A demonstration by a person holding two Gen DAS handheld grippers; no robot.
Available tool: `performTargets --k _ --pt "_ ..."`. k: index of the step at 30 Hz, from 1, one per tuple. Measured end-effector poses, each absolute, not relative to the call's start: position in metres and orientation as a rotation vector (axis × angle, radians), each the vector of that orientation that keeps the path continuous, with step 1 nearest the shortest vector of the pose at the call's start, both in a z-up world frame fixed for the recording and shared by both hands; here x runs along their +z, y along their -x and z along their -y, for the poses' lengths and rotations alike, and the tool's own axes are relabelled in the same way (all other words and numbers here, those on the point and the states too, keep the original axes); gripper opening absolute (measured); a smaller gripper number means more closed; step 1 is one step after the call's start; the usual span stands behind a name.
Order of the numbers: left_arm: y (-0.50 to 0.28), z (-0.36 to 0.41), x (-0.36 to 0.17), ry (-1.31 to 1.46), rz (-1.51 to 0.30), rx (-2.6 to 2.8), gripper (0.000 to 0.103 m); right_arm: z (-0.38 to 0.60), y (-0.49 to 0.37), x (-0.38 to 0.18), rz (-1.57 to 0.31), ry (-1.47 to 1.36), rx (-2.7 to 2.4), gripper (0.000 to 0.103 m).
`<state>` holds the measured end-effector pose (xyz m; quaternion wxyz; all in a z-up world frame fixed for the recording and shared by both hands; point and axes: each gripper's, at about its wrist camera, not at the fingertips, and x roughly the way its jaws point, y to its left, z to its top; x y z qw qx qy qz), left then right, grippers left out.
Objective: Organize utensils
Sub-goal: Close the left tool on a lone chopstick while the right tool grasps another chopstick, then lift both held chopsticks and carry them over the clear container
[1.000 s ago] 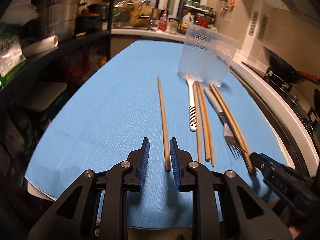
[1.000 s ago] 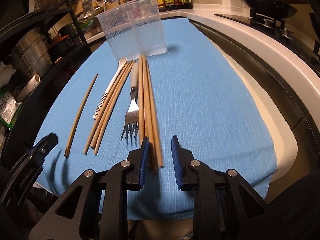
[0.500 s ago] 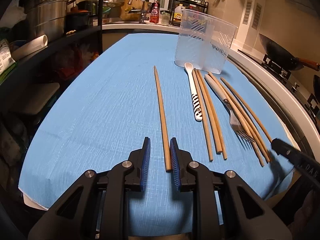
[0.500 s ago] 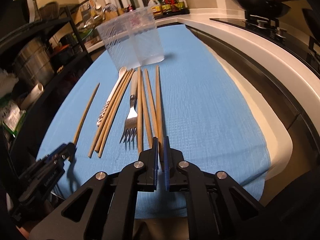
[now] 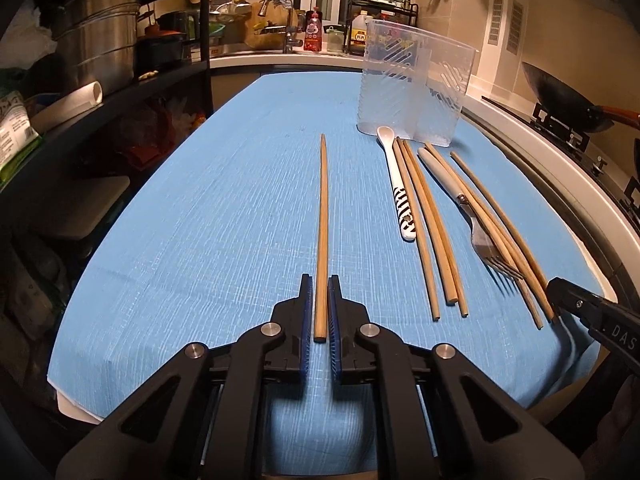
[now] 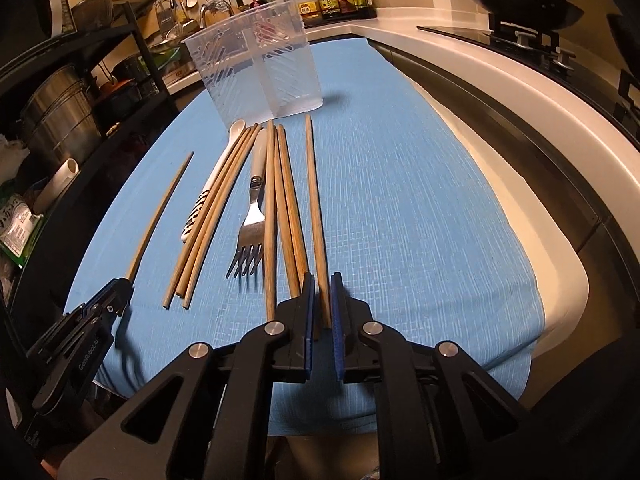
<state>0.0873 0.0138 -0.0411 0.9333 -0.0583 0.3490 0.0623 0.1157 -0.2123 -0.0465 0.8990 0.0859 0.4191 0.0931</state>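
A lone wooden chopstick [image 5: 323, 208] lies on the blue cloth [image 5: 240, 200], left of the other utensils. My left gripper [image 5: 319, 280] is shut on its near end. My right gripper [image 6: 320, 280] is shut on the near end of the rightmost chopstick [image 6: 313, 192], which lies a little apart from the bundle. Between the two lie a white spoon with a striped handle [image 5: 400, 184], a fork [image 6: 252, 232] and several more chopsticks [image 5: 432, 232]. A clear two-compartment holder [image 5: 412, 92] stands upright just beyond them.
A dark shelf with steel pots [image 5: 96, 44] runs along the left side of the cloth. On the right, a white counter edge [image 6: 520, 92] leads to a stove with a wok [image 5: 568, 100]. A sink and bottles stand at the back.
My left gripper has shut on the lone chopstick. My right gripper has shut on the rightmost chopstick, and that stick now lies apart from the bundle, to its right.
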Motion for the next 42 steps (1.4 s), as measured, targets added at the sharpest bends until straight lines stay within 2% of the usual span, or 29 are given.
performTargets --k 7,10,12,15,21,27,42 --pt "-0.088 -0.006 -0.043 0.082 -0.698 0.147 0.009 0.218 -0.116 -0.048 -0.874 -0.192 0.167 0.01" --pt "-0.087 -0.004 -0.044 0.052 -0.686 0.159 0.009 0.208 -0.115 -0.047 -0.864 -0.125 0.159 0.017" --pt "-0.087 -0.002 -0.044 0.053 -0.683 0.162 0.008 0.203 -0.115 -0.047 -0.856 -0.094 0.155 0.017" --pt "-0.086 -0.002 -0.044 0.038 -0.679 0.158 0.006 0.203 -0.115 -0.047 -0.858 -0.09 0.156 0.005" --pt "-0.078 -0.002 -0.045 0.036 -0.668 0.157 0.007 0.208 -0.112 -0.047 -0.866 -0.105 0.154 0.005" --pt "-0.076 -0.002 -0.047 0.045 -0.632 0.161 0.007 0.201 -0.109 -0.046 -0.852 -0.057 0.159 0.013" --pt "-0.072 0.001 -0.052 0.021 -0.582 0.148 0.007 0.191 -0.103 -0.047 -0.794 0.026 0.115 0.005"
